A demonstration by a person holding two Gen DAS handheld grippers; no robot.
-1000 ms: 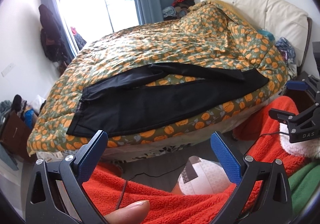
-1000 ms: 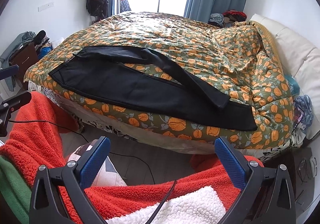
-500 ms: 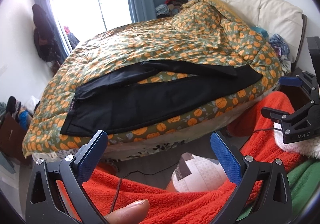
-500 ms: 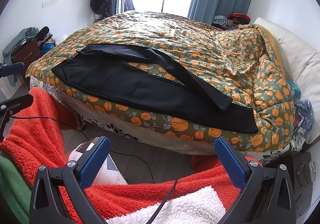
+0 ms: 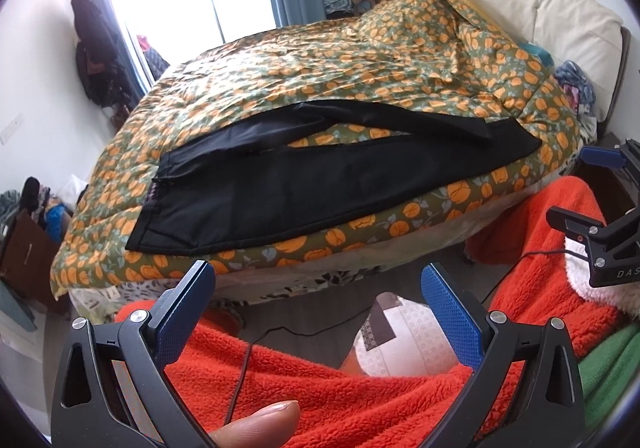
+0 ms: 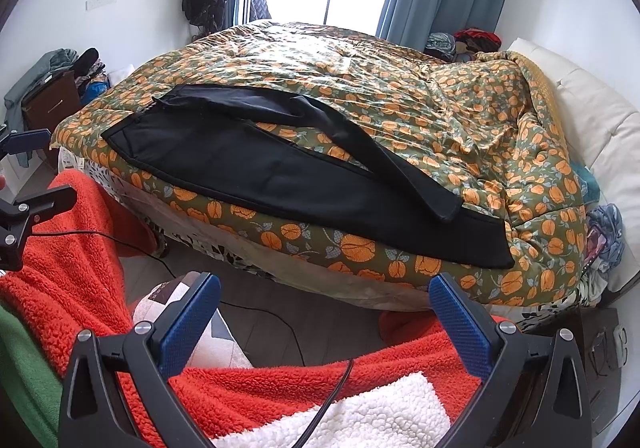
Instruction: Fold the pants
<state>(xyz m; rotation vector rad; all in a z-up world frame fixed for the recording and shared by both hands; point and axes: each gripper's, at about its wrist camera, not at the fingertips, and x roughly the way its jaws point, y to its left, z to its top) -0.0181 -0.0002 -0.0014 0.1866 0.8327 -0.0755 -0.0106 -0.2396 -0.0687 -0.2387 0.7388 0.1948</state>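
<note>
I hold both grippers — left [image 5: 316, 288], right [image 6: 324, 300] — spread wide, empty, short of the pants [image 6: 280, 176] on the bed [image 6: 400, 108]

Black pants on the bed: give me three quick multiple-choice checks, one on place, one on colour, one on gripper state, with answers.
1. Where do the black fabric pants lie?
A. on the floor
B. on the pumpkin-print quilt, along the bed's near edge
C. against the cream padded headboard

2. What colour are the pads on both grippers' fingers?
A. blue
B. yellow
C. white

3. How are the left gripper and right gripper set?
A. both shut on the pants
B. left shut, right open
C. both open, holding nothing

Answers: 1 B, the pants spread flat on the quilt, legs splayed apart. 2 A, textured blue pads show in both wrist views. 3 C, the jaws stand wide apart, short of the bed.
</note>
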